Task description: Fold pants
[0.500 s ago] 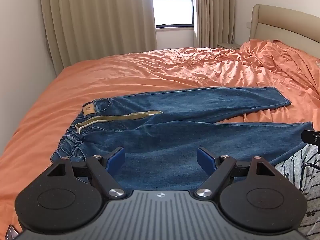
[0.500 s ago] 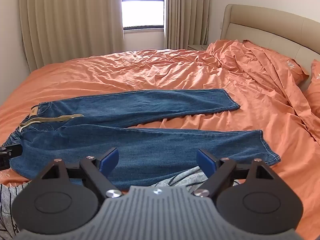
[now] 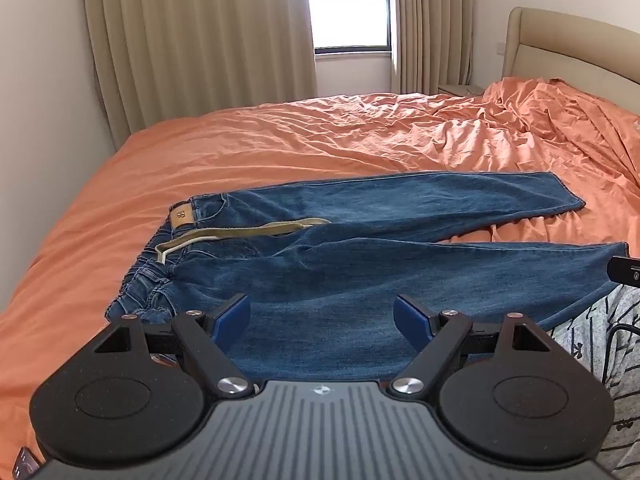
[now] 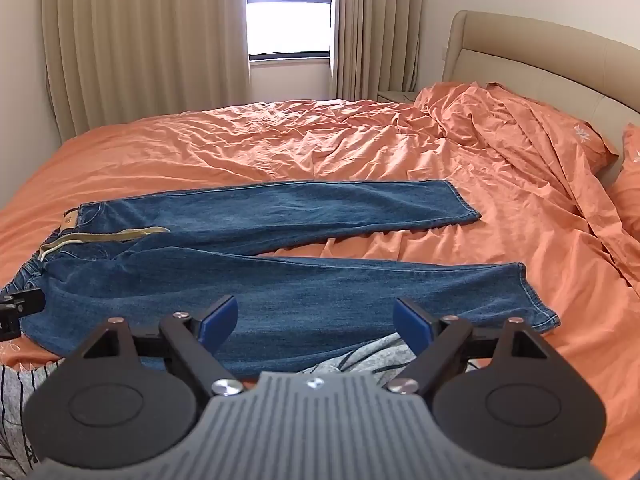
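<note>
Jeans (image 3: 360,240) lie lengthwise left to right on bed (image 3: 280,140); waistband nearer left hand-held gripper (image 3: 322,318), cuffs nearer right hand-held gripper (image 4: 314,320); both spread, empty.

Half a second on, and there's next to nothing to call. The left tongs (image 3: 322,312) show no movement you could swear to: at most the pants (image 3: 360,280) sit a hair higher and to the right in the left wrist view. Over on the right tongs (image 4: 314,312), no shift at all, with the pants (image 4: 280,280) in the same spot in frame. Neither gap has widened or narrowed, and no fold or crease in the denim has moved.
</note>
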